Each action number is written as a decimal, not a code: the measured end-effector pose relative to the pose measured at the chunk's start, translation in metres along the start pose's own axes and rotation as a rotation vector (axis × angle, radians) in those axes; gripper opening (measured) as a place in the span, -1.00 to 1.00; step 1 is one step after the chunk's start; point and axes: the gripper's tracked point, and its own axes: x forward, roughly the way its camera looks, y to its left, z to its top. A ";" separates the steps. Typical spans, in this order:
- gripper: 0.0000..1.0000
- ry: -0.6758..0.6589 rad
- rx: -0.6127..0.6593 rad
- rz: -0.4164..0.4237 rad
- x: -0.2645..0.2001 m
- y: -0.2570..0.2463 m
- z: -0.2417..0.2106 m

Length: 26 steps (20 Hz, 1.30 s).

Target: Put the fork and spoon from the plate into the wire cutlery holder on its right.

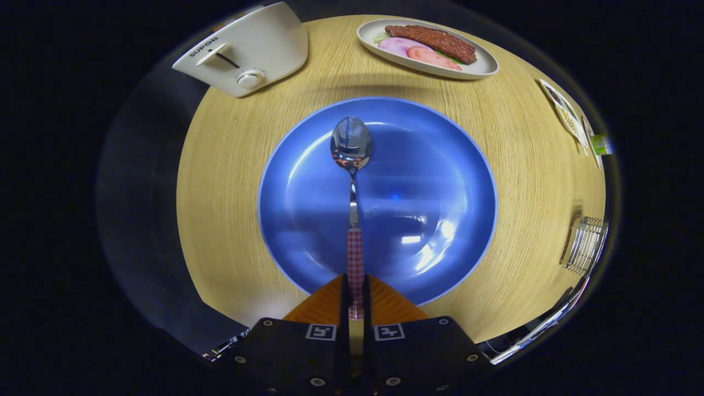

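Note:
My gripper [355, 291] is shut on the red-and-white checked handle of a steel spoon [352, 165]. The spoon points straight ahead from between the fingers, its bowl held over the far side of the blue plate [440, 181]. The plate lies on the round wooden table directly beneath and ahead of the fingers, with nothing lying in it. The wire cutlery holder [586, 243] stands on the table to the right of the plate, near the table's edge.
A white toaster [247, 49] stands beyond the plate to the left. An oval white dish [484, 67] of meat and sliced food sits beyond the plate to the right. Small packets [566, 113] lie at the table's right edge, past the holder.

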 end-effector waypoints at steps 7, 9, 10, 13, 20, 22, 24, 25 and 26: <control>-0.79 -0.085 0.039 0.044 -0.065 -0.061 -0.010; -0.80 -0.113 0.069 0.047 -0.085 -0.085 -0.016; -0.80 -0.129 0.083 0.050 -0.094 -0.096 -0.018; -0.79 -0.163 0.112 0.037 -0.122 -0.137 -0.030; -0.80 -0.212 0.192 -0.052 -0.170 -0.258 -0.063; -0.80 -0.194 0.206 -0.071 -0.177 -0.289 -0.079; -0.79 -0.170 0.198 -0.086 -0.181 -0.315 -0.093; -0.80 -0.154 0.189 -0.087 -0.181 -0.324 -0.099; -0.80 -0.134 0.186 -0.079 -0.179 -0.332 -0.105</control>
